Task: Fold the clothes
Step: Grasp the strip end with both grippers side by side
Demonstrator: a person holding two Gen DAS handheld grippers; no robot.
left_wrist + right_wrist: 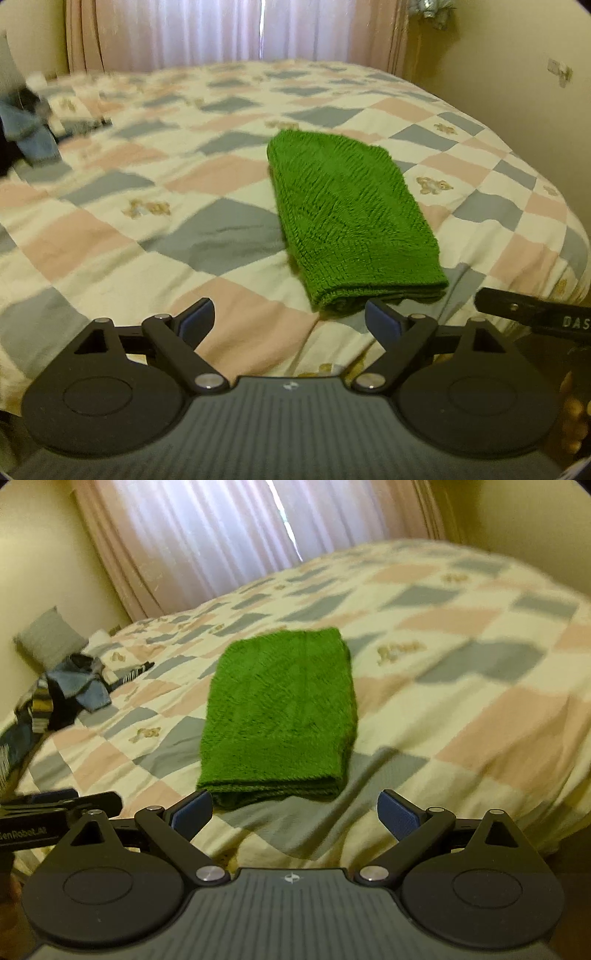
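Note:
A green towel (343, 218) (280, 712) lies folded into a long rectangle on the bed, its folded layers facing me. My left gripper (291, 321) hovers just short of the towel's near left corner, fingers wide apart and nothing between them. My right gripper (295, 816) sits just before the towel's near end, open as well, its blue pads empty. The right gripper's finger (532, 314) shows at the right edge of the left wrist view, and the left gripper's finger (62, 805) shows at the left edge of the right wrist view.
The bed carries a checked quilt (129, 229) (461, 709) in pink, grey and cream. A heap of blue and dark clothes (29, 125) (62, 694) lies at the far left beside a grey pillow (48, 637). Pink curtains (207, 33) hang behind the bed.

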